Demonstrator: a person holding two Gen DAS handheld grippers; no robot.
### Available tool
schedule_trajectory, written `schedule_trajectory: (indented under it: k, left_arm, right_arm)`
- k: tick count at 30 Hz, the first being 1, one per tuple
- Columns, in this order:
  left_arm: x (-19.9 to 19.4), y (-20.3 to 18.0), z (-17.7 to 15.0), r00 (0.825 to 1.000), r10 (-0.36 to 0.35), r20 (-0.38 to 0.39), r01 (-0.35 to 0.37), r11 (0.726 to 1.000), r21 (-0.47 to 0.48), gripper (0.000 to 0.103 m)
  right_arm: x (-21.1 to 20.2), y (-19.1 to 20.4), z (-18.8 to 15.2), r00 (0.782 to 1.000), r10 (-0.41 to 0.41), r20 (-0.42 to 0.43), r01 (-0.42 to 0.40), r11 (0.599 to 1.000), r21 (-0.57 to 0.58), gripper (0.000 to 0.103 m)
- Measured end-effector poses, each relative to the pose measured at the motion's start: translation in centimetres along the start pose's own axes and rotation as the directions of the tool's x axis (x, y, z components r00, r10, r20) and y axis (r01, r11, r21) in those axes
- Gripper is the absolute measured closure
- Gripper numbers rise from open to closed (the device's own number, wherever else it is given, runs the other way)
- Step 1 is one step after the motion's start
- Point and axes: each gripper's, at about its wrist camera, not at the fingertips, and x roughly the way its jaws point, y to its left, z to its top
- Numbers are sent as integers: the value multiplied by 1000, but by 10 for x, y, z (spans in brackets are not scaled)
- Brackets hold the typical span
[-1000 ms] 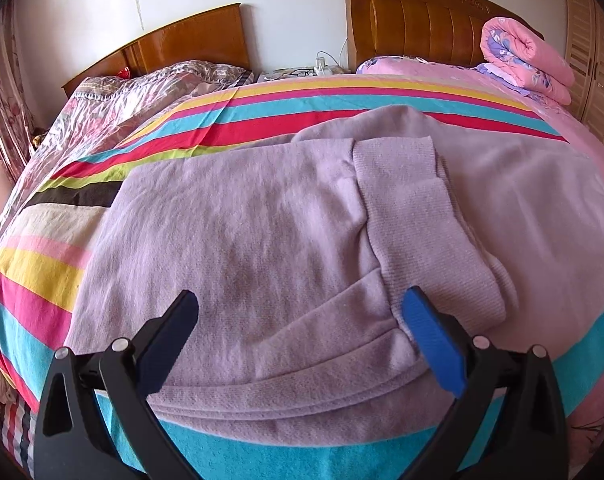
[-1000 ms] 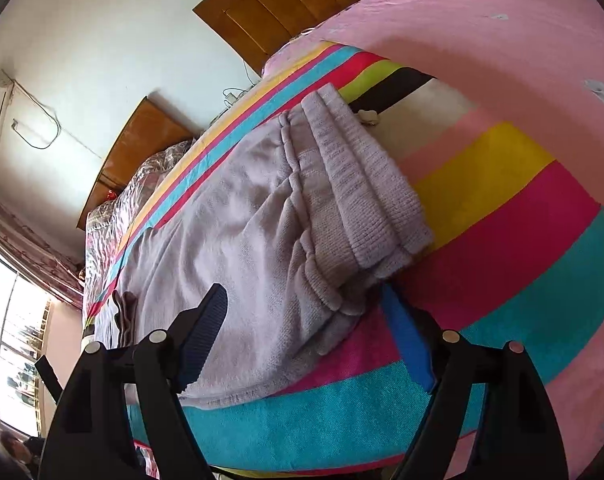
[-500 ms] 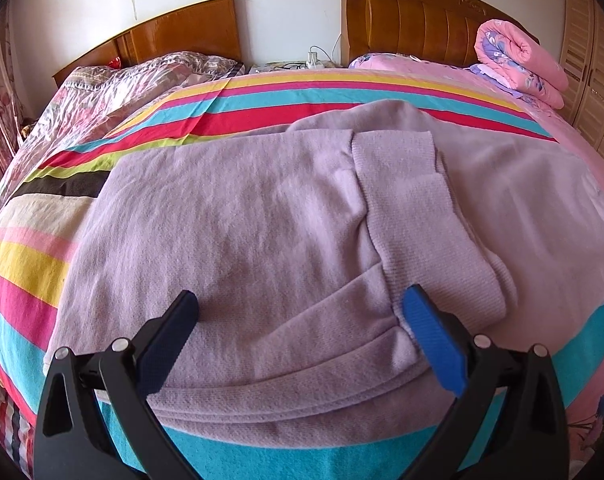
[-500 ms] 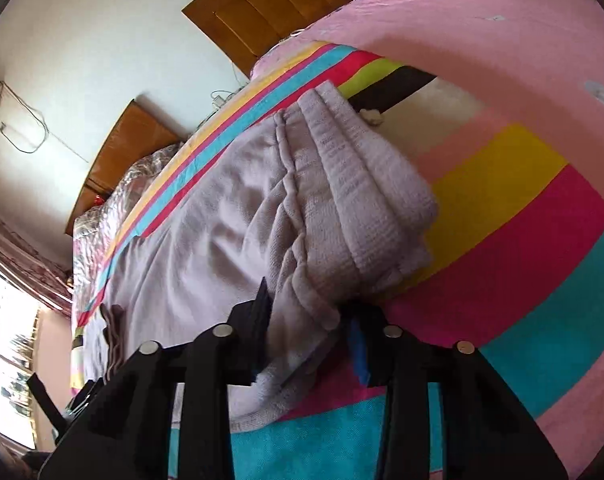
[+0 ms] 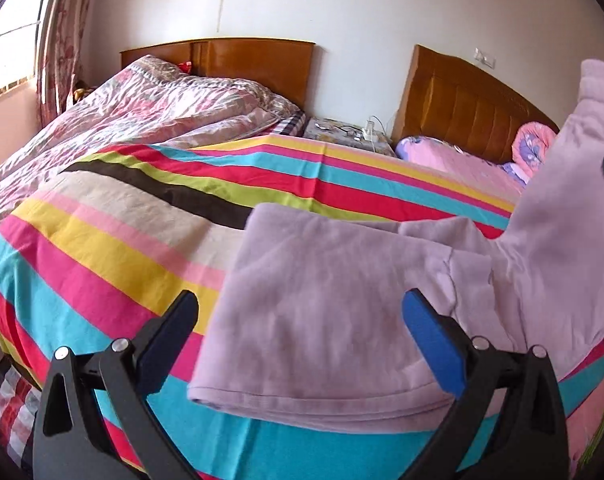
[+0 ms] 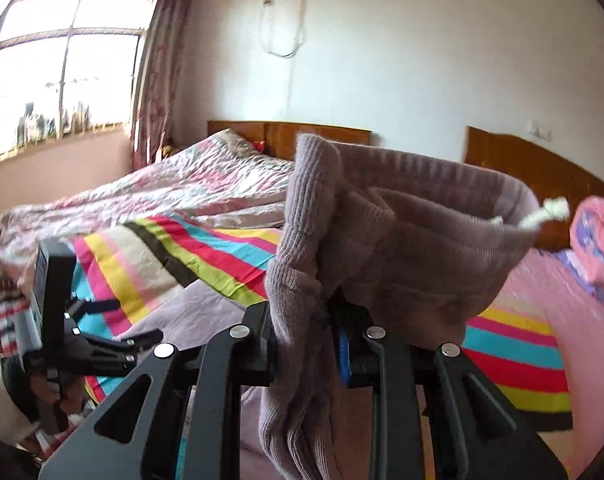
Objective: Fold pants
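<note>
Lilac knit pants (image 5: pixel 322 280) lie on the striped bedspread (image 5: pixel 122 240), and their right part rises off the bed toward the upper right. My left gripper (image 5: pixel 298 320) hovers open over the pants' near left corner, nothing pinched between its fingers. In the right wrist view my right gripper (image 6: pixel 306 344) has its jaws closing on the ribbed waistband (image 6: pixel 314 208), the pads pressing the bunched fabric and holding it up above the bed. A white drawstring end (image 6: pixel 550 210) sticks out of the waistband. The left gripper (image 6: pixel 140 319) and the hand holding it (image 6: pixel 50 392) show low at the left.
A second bed with a shiny floral quilt (image 5: pixel 122 112) stands to the left, a small nightstand with a power strip (image 5: pixel 350 132) between the wooden headboards. A rolled pink quilt (image 6: pixel 598 240) lies near the far headboard. Window and curtain (image 6: pixel 154 60) are at the left wall.
My right gripper shut on the waistband, rolled upright and lifted it high off the bed. The left gripper stayed open and swung toward the pants' left edge.
</note>
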Motion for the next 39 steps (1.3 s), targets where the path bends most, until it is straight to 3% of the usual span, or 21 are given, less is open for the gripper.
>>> schedule_trajectory:
  k: [2,5,6,8,9,11,13,17,18,19,20,21,22,24,26,29,33,37,39]
  left_arm:
    - [-4,40,3,1000,-25,-13,24,995,-100,1]
    - [-4,84,3,984,-170,-62,153,964,-217,1]
    - [-2,92,2,968,-237,-86,210,947,-244,1]
    - [4,97,1,926,-353,-129,309,910,-276,2]
    - [8,95,1,908,-393,-147,342,896,-283,2]
    - [16,81,4,852,-493,-177,434,854,-287,2]
    - [25,58,11,807,-547,-223,489,830,-268,2]
    - [47,11,30,746,-591,-307,553,807,-207,2]
    - [57,-2,32,742,-575,-345,547,817,-185,2]
    - [68,-15,32,753,-521,-402,508,849,-149,7]
    - [80,-25,30,766,-455,-455,457,882,-114,19]
    - [92,-30,25,765,-407,-499,415,904,-100,51]
    - [100,-29,21,752,-408,-518,406,905,-124,55]
    - [99,-23,19,749,-440,-495,421,893,-158,58]
    - [96,-17,17,750,-457,-478,429,886,-175,63]
    - [94,-17,15,764,-456,-456,432,887,-164,70]
    - [81,-29,29,793,-441,-419,437,892,-112,78]
    - [62,-39,48,804,-451,-387,456,886,-85,80]
    - [52,-40,58,800,-473,-368,479,874,-81,81]
  right_arm:
    - [45,67,-14,995,37,-89,-53,981,-187,79]
    - [101,146,-74,967,41,-250,-138,913,-383,79]
    - [111,159,-95,964,29,-263,-143,894,-425,79]
    - [104,175,-111,987,-55,-153,-34,850,-525,79]
    - [101,173,-108,989,-59,-133,-18,858,-513,79]
    - [93,174,-105,994,-88,-72,37,847,-530,79]
    - [87,174,-104,994,-111,-25,79,829,-553,79]
    - [80,176,-105,990,-139,16,122,799,-589,78]
    - [78,177,-106,991,-131,25,120,793,-597,77]
    - [76,178,-108,994,-110,14,95,785,-612,76]
    - [73,179,-109,994,-110,6,89,773,-628,76]
    - [67,175,-109,995,-102,1,80,774,-628,72]
    - [57,166,-108,996,-87,-2,68,790,-609,61]
    - [32,135,-108,996,-91,2,79,847,-526,38]
    - [6,98,-116,992,-127,3,117,905,-409,38]
    - [-19,36,-149,978,-189,-86,170,966,-194,38]
    - [-28,-12,-188,948,-261,-181,261,965,-23,38]
    - [-14,-7,-200,937,-298,-183,289,954,-76,38]
    - [-12,-11,-206,919,-343,-194,336,939,-69,39]
